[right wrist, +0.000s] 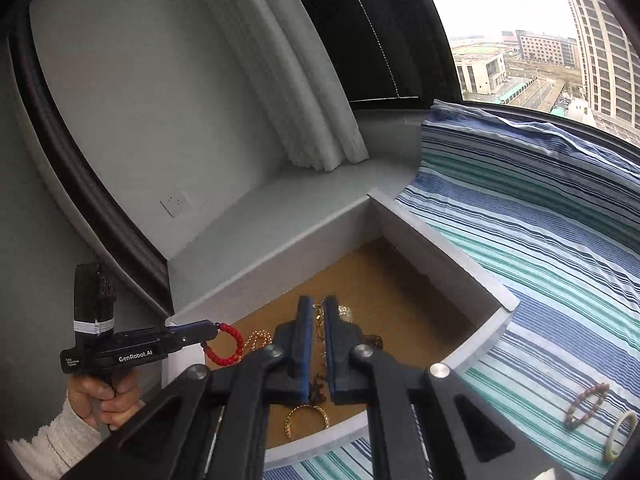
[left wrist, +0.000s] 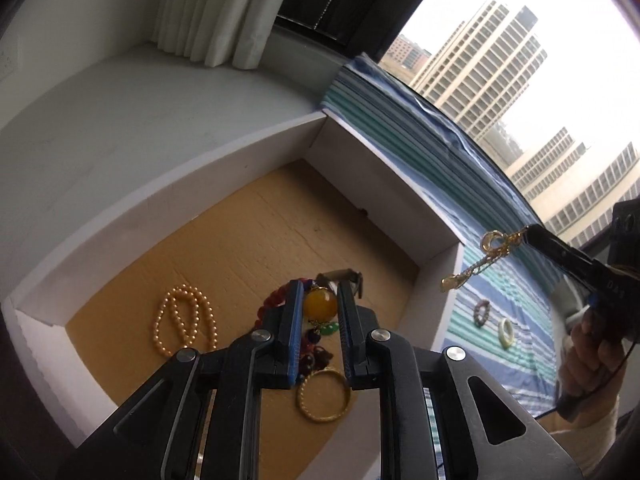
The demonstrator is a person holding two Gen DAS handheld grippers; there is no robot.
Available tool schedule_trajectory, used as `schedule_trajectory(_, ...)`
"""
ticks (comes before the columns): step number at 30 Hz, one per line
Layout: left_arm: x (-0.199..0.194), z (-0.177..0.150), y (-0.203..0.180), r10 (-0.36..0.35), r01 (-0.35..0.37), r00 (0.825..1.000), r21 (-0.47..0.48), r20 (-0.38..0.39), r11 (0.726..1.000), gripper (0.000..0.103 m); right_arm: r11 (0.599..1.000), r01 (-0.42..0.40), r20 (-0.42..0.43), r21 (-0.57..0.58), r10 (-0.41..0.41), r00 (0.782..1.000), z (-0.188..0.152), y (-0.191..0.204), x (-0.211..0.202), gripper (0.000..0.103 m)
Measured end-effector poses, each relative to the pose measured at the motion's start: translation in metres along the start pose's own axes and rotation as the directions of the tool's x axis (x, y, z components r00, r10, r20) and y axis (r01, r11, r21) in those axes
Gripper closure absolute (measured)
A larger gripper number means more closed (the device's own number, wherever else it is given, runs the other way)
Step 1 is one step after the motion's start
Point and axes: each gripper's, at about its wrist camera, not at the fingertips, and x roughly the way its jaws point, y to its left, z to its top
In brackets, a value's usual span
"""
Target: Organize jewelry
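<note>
Tongs (right wrist: 316, 344) pinch gold chain (left wrist: 480, 264) beside white box (left wrist: 384, 160)

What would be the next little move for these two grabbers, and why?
Probably lower each piece and let go. The left gripper holds a red bead bracelet over the box; the right gripper holds a gold chain just past the box's wall, over the striped cloth. Both dangle in the air, so that one should first shift over the box.
</note>
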Motion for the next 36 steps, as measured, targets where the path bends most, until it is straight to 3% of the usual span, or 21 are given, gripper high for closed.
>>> schedule_trajectory(7,0.072,0.010,0.024,0.119,-0.120,0.991,-0.004,-0.063,0.993,0.086,0.993,0.120,-0.122,0.018,-0.117,0.986,-0.011,-0.029,0.070,0.093)
schedule_trajectory(9,0.081,0.008,0.028,0.164,-0.165,0.984,0.001,-0.070,0.986,0.069,0.986,0.165,-0.170,0.037,-0.157,0.973,-0.018,-0.036,0.084,0.093)
schedule_trajectory(11,0.078,0.002,0.031,0.183,-0.183,0.981,-0.004,-0.058,0.983,0.029,0.977,0.207,-0.188,0.047,-0.195,0.963,-0.026,-0.041,0.089,0.074)
schedule_trajectory(12,0.072,0.000,0.030,0.189,-0.190,0.981,-0.004,-0.042,0.982,0.024,0.974,0.223,-0.181,0.049,-0.211,0.960,-0.029,-0.042,0.086,0.048)
schedule_trajectory(13,0.066,-0.003,0.028,0.190,-0.190,0.981,0.004,-0.026,0.982,0.021,0.970,0.237,-0.169,0.051,-0.225,0.960,-0.033,-0.043,0.080,0.033)
schedule_trajectory(14,0.059,-0.006,0.026,0.193,-0.192,0.981,0.020,-0.015,0.981,0.020,0.967,0.248,-0.154,0.051,-0.238,0.959,-0.035,-0.042,0.074,0.029)
schedule_trajectory(20,0.009,-0.024,-0.003,0.210,-0.218,0.973,0.088,0.092,0.972,0.010,0.940,0.341,-0.042,-0.016,-0.341,0.939,-0.055,-0.026,0.019,0.025)
schedule_trajectory(26,-0.031,-0.049,-0.052,0.137,-0.164,0.976,0.157,0.172,0.974,0.005,0.911,0.410,0.032,-0.038,-0.409,0.912,-0.085,-0.018,-0.047,0.024)
schedule_trajectory(32,-0.061,-0.085,-0.116,0.038,-0.100,0.975,0.281,0.218,0.955,0.003,0.846,0.528,0.068,-0.069,-0.524,0.849,-0.129,-0.021,-0.100,0.024)
schedule_trajectory(36,-0.062,-0.119,-0.153,-0.041,-0.027,0.982,0.357,0.183,0.934,0.002,0.809,0.585,0.075,-0.056,-0.580,0.811,-0.166,-0.028,-0.132,0.024)
